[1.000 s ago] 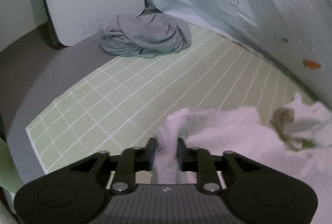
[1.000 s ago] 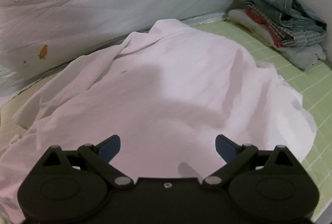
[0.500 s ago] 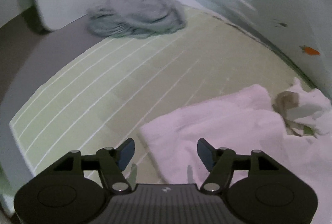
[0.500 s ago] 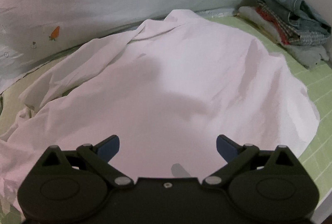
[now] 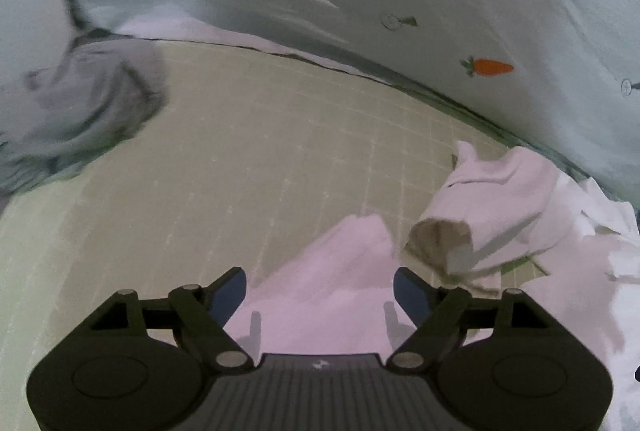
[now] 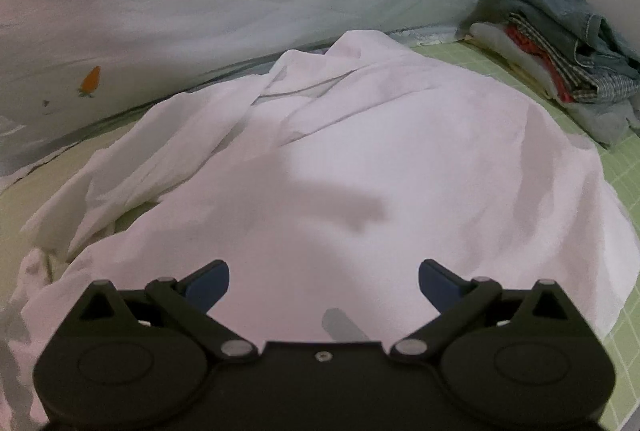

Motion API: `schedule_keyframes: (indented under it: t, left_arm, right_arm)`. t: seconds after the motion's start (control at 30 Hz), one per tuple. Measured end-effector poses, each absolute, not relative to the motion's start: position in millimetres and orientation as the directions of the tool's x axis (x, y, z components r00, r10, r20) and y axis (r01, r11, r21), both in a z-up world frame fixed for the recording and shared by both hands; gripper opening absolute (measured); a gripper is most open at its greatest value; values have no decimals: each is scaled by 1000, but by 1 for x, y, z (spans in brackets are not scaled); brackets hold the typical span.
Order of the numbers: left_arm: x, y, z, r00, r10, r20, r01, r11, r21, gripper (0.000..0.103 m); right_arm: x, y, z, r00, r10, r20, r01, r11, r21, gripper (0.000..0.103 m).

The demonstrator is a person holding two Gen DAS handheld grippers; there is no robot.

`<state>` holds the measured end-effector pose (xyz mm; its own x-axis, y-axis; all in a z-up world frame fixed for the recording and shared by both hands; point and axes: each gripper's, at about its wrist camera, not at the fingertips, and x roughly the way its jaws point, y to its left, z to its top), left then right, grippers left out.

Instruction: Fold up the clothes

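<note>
Over the green checked bed sheet [image 5: 280,135], left claw [image 5: 320,289] opening, right claw [image 6: 324,281] released, both empty above the white shirt [image 6: 400,159]; smooth its sleeve [image 5: 492,199] flat before creasing

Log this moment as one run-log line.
stage: between grasps | left gripper: opening, nothing gripped, over white shirt | right gripper: open, empty, above shirt | folded stack: far right

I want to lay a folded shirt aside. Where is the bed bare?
Bare green grid sheet lies between the grey bundle and the white shirt. A narrow strip borders the folded stack. The middle is covered.
</note>
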<state>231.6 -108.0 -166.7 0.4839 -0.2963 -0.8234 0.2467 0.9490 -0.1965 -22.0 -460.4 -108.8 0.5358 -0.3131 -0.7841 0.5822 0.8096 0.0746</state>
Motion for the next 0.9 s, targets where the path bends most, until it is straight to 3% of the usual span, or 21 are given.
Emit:
schedule_keyframes:
  t: [0.3,0.33,0.37,0.4,0.43,0.53,0.77,0.87,0.9]
  left_arm:
    - [274,-143,-216,353,-339,-872,344,914,-216,80]
    - [272,-143,-216,373,-338,-864,354,913,-204,63]
    - [269,-144,-215,394,-323,-860,363,915,-177,52]
    - [267,-142,-214,411,-312,-857,357,920,-164,32]
    - [266,-139,-213,425,-302,-853,347,925,-155,21]
    - [264,-114,-197,509,-251,-823,263,956,-129,16]
    - [271,-19,-168,610,-136,-781,-49,977,-208,19]
    - [262,-8,-163,614,-95,-784,-80,980,-181,36]
    - [257,-6,-160,616,-90,-782,-87,979,-182,48]
  right_arm:
    - [5,-449,-122,439,-341,-831,578,815,-29,102]
    - [7,-446,-124,433,-341,-835,574,818,-37,102]
    - [10,-444,-125,428,-340,-837,569,821,-42,102]
    - [12,-441,-125,423,-339,-840,565,824,-48,102]
    - [14,-439,-126,422,-337,-842,560,827,-50,102]
    - [18,-431,-124,431,-326,-841,543,838,-47,102]
    - [11,-424,-117,482,-308,-820,510,860,-22,102]
    - [1,-430,-113,505,-291,-813,529,848,25,102]
    - [-3,-432,-111,515,-287,-808,536,843,42,102]
